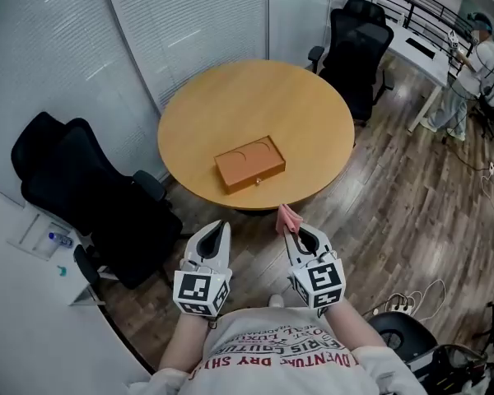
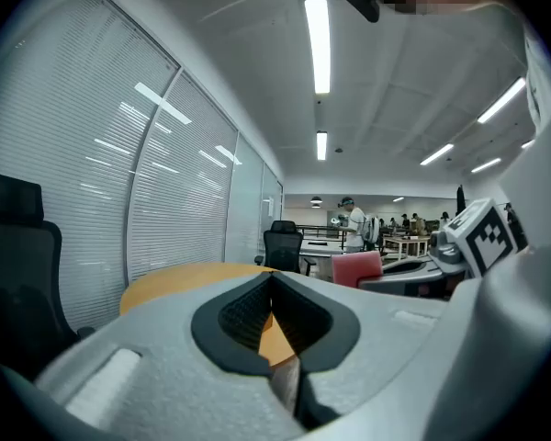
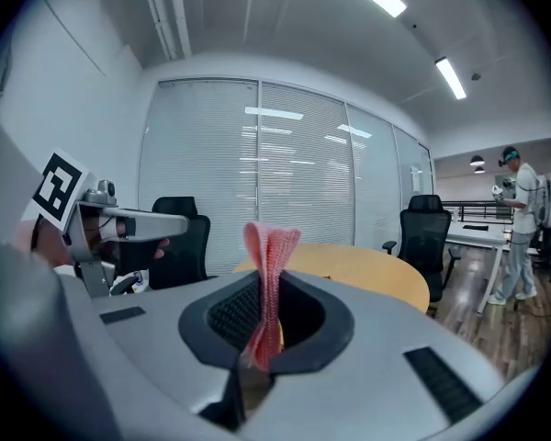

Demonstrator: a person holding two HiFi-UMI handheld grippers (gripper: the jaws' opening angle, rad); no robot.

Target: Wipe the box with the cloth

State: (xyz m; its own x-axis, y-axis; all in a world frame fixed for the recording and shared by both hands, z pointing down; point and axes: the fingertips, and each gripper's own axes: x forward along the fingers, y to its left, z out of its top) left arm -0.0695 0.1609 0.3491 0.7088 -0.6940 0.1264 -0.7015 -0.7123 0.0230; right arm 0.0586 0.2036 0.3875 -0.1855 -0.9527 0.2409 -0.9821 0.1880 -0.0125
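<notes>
Right gripper pinches pink cloth. Left gripper is pressed together, seemingly empty. Box sits toward table's near edge.

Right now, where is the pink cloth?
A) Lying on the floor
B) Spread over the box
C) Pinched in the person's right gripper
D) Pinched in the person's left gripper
C: the pink cloth stands pinched between the jaws of the right gripper, while the box sits bare on the round table and the left gripper is shut on nothing.
</notes>
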